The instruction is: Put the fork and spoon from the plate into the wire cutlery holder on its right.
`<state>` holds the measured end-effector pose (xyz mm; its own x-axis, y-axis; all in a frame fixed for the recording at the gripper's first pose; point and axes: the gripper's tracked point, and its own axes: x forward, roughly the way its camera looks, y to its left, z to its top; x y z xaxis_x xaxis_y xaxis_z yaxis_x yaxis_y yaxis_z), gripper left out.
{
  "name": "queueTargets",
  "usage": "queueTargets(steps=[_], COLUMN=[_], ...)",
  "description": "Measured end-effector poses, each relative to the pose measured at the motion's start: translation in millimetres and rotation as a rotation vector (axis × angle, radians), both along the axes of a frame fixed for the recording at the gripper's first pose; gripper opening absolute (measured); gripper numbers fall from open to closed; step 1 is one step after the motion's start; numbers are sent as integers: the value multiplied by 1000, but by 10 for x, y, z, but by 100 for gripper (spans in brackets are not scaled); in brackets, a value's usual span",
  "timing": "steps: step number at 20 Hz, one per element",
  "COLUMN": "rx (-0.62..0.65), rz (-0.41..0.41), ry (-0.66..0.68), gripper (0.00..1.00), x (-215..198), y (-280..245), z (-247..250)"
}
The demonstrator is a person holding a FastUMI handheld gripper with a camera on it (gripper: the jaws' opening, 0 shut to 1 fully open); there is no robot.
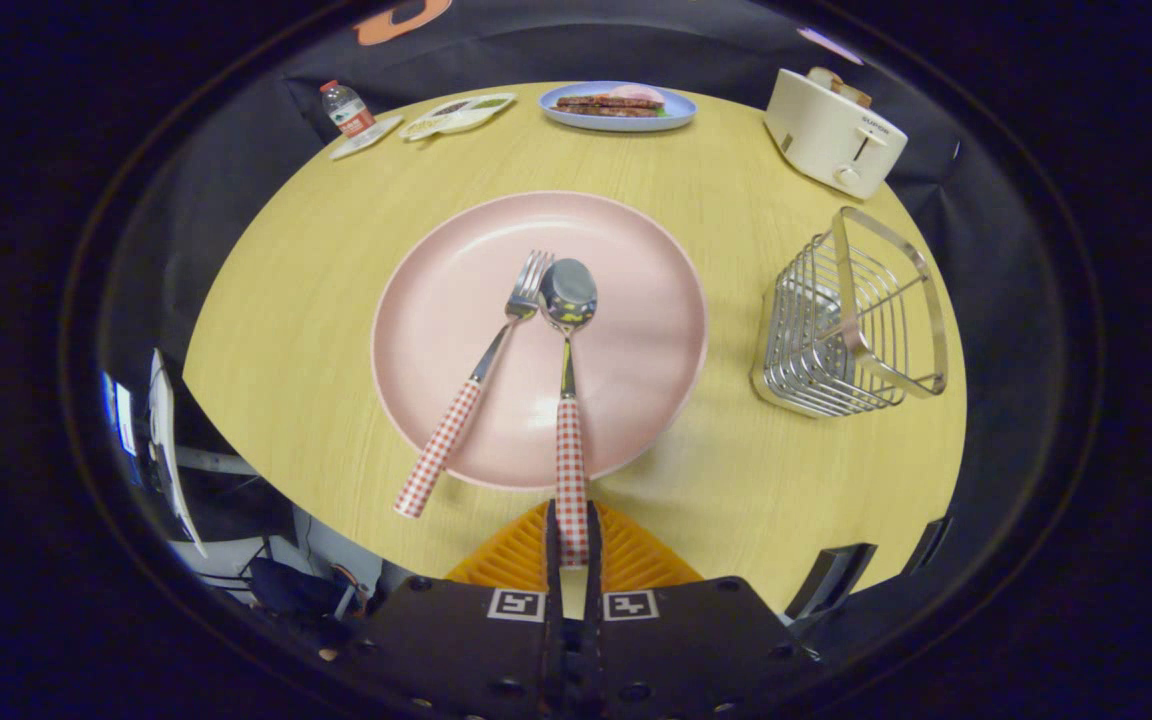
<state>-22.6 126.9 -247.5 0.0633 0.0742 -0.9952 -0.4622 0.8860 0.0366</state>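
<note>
A pink plate (456,300) lies in the middle of the round wooden table. On it rest a fork (476,375) and a spoon (568,330), both with red-and-white checked handles that stick out over the plate's near rim. My gripper (572,530) is shut on the spoon's handle end, both fingers pressing its sides. The spoon's bowl still lies on the plate. The fork lies just left of the spoon, its tines beside the spoon's bowl. The wire cutlery holder (851,320) stands to the right of the plate, with nothing in it.
A white toaster (833,133) stands beyond the holder. At the table's far edge are a blue plate with a sandwich (618,105), a small white tray (456,115) and a water bottle (347,108). The table's near edge runs just under my fingers.
</note>
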Motion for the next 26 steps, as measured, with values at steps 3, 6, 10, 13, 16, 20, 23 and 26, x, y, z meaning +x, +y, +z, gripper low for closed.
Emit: queueTargets(steps=[3,6,10,13,16,20,23,26], rx=[34,49,67,49,4,-35,-83,-117], rz=[-3,-2,-23,-61,-114,-159,-159,-152], ry=[-41,-62,-96,-142,-170,-64,-5,45], gripper=[1,0,1,0,0,0,0,1], x=[64,139,335,535,679,578,609,655], y=[-6,-51,-161,-414,-747,-1063,-1260,-1361], z=[210,428,863,1181,1397,1470,1505,1479])
